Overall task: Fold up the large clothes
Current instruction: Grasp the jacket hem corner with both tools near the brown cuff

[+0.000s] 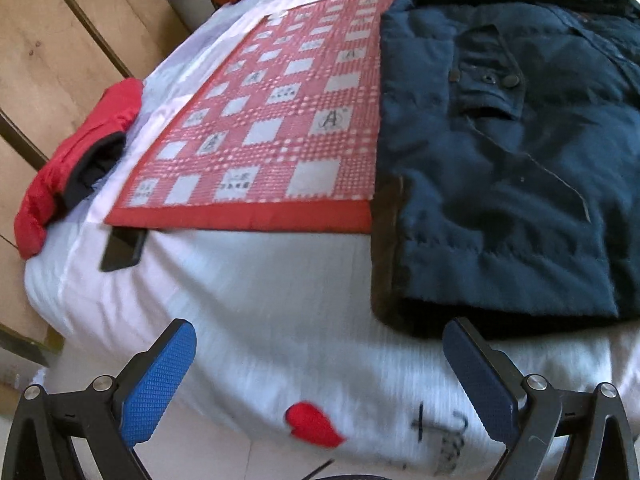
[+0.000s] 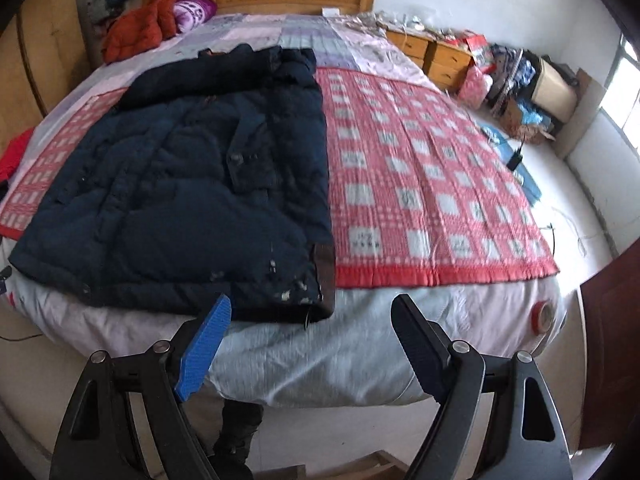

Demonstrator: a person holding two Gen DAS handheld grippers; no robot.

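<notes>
Dark navy padded jacket (image 2: 192,184) lies flat on the bed (image 2: 328,352), spread front-up over a red-and-white checked blanket (image 2: 432,184). Quilted, puffy fabric; a flap pocket with snap buttons shows on the chest in the left wrist view (image 1: 486,84). Dark brown trim runs along the hem corner. Pale specks are scattered near the hem in the right wrist view. The collar end lies far from both tools, the hem nearest.

Left hand-held gripper (image 1: 320,364): jaws spread wide, nothing between them, only white bedding ahead. The jacket's hem corner sits just ahead of its right finger.

Right hand-held gripper (image 2: 312,332): jaws spread, empty. The jacket's hem lies just ahead of its left finger; the blanket's red border lies ahead and to the right.

A red garment (image 1: 68,164) sits at the bed edge, far left of the left hand-held gripper.
</notes>
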